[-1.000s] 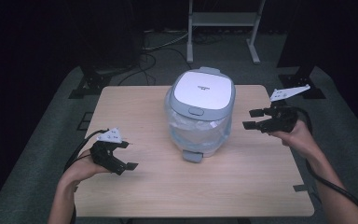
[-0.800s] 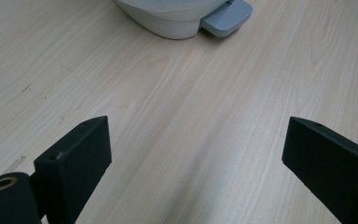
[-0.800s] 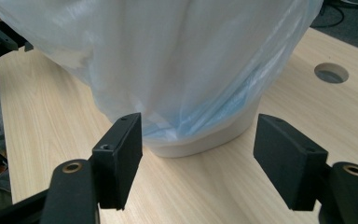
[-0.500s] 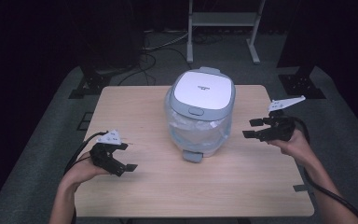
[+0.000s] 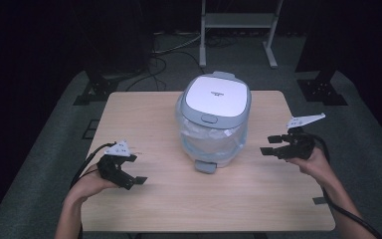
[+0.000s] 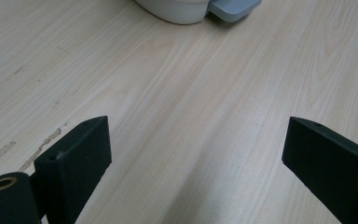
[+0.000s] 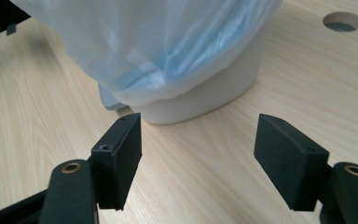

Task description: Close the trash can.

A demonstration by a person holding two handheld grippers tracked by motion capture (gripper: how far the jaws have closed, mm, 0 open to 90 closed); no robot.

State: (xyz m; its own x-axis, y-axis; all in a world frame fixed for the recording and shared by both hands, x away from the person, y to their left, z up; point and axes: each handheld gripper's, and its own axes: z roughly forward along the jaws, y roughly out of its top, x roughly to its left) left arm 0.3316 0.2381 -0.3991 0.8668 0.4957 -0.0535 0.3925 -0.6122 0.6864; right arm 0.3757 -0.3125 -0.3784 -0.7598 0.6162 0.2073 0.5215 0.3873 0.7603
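**Pedal bin on the counter, both grippers empty**

A white pedal bin with a closed lid stands on the far middle of the wooden counter. A translucent bin liner is folded down over its rim, and its grey foot pedal points toward the person. The left gripper hovers low over the near left part of the counter, well apart from the bin, its jaws spread wide with nothing between them; its own view shows the pedal at the far edge. The right gripper is held just right of the bin, aimed at its side, jaws likewise wide and empty. In the right gripper view the liner hangs over the bin's base, close ahead of the jaws.
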